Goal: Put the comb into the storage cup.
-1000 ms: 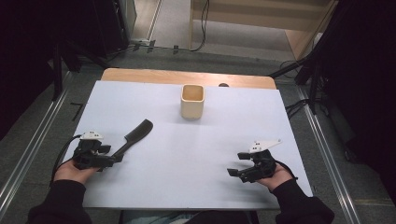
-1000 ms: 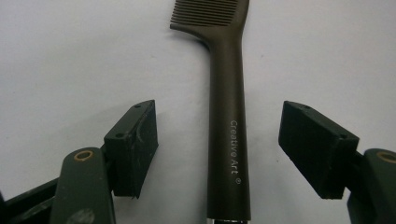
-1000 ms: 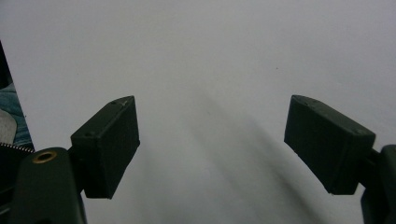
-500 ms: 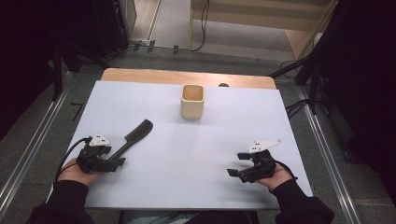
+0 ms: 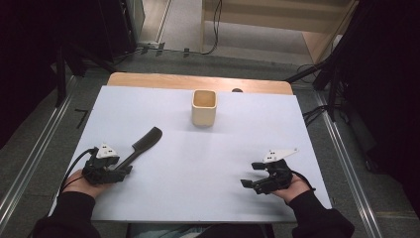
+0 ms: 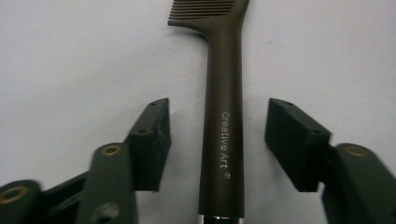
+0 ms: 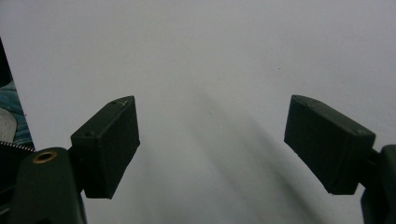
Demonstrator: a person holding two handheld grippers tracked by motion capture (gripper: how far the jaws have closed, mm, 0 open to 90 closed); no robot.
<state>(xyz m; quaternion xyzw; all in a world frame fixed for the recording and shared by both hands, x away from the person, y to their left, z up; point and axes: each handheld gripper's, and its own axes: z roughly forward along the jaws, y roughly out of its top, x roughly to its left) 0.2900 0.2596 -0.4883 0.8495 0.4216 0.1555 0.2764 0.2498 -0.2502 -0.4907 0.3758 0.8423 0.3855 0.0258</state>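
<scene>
Left hand-held gripper (image 6: 217,140) closing around comb (image 6: 222,116)

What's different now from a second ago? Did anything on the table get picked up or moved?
The left gripper drew back a little toward the person along the comb, so its jaws now sit either side of the handle. They have just been closing, with the handle between them but gaps still showing on both sides, so nothing is gripped yet. The comb, the cup and the open right gripper stayed where they were.
</scene>
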